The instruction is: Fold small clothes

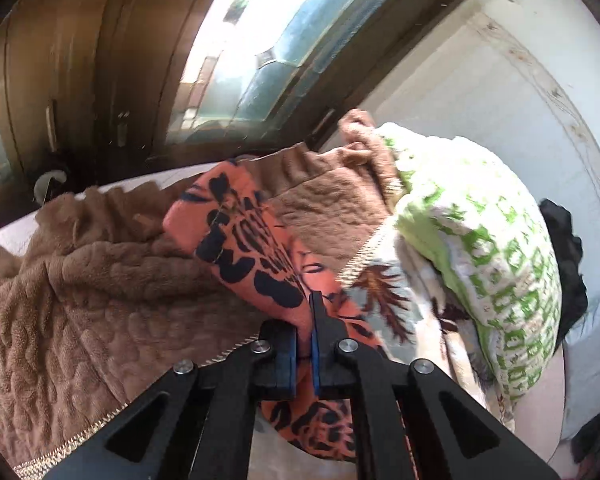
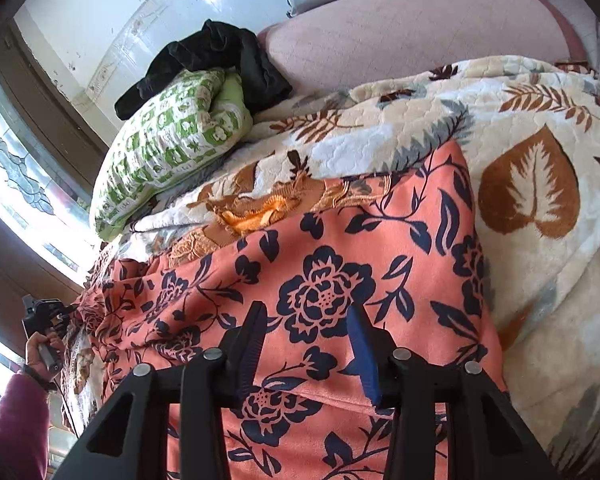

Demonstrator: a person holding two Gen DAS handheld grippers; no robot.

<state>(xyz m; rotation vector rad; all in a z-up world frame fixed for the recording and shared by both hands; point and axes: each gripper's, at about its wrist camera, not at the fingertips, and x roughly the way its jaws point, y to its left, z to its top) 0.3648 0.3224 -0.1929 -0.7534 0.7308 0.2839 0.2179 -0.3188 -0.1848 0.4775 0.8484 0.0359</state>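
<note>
My left gripper (image 1: 305, 344) is clamped on an edge of the one orange floral garment (image 2: 332, 292), lifting that end over the brown blanket (image 1: 80, 288). The garment's length runs away toward its embroidered neckline, spread on the leaf-print blanket (image 2: 540, 200). My right gripper (image 2: 308, 344) hovers above it, jaws apart. One green pillow (image 2: 172, 140).

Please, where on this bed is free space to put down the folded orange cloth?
Free: the pink sheet between the black garment and the leaf blanket; also the flat blanket right of the orange floral cloth. Crowded: the window side, with the green pillow and the left hand-held gripper gripping the cloth.
</note>
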